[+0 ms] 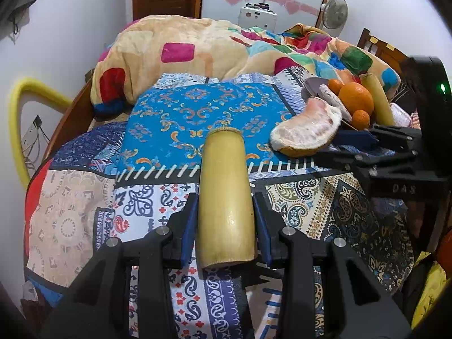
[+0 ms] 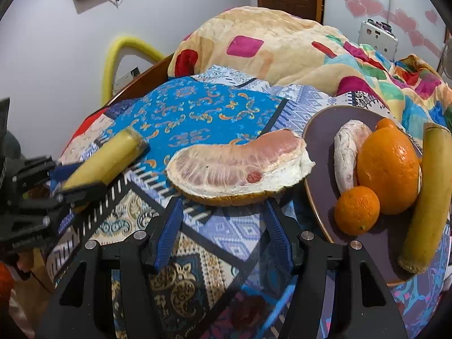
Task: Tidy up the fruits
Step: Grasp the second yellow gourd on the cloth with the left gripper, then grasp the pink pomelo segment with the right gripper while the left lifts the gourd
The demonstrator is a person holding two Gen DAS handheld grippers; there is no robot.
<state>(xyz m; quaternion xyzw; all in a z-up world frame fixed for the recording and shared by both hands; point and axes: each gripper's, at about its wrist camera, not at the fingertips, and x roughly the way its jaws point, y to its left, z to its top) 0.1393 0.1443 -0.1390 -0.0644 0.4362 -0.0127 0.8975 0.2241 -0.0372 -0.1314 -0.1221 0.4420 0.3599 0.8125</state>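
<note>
Fruit is being gathered onto the purple plate [image 2: 319,152]: the left gripper [image 1: 225,217] is clamped on a yellow stalk piece [image 1: 224,197] above the patterned bedspread [image 1: 158,206], while the right gripper [image 2: 223,214], jaws apart and empty, hovers just before the pomelo wedge [image 2: 237,166] beside the plate. Next, by my judgement, those jaws must straddle the wedge and close.

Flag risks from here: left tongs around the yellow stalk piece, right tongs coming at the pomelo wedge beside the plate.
1. The left tongs sit near one end of the long stalk piece; it could pivot or slip.
2. The pomelo wedge looks wider than the open right tongs; an end-on pinch may crush it.
3. The plate is already crowded, with a small orange near its rim; adding fruit may roll it off.
</note>
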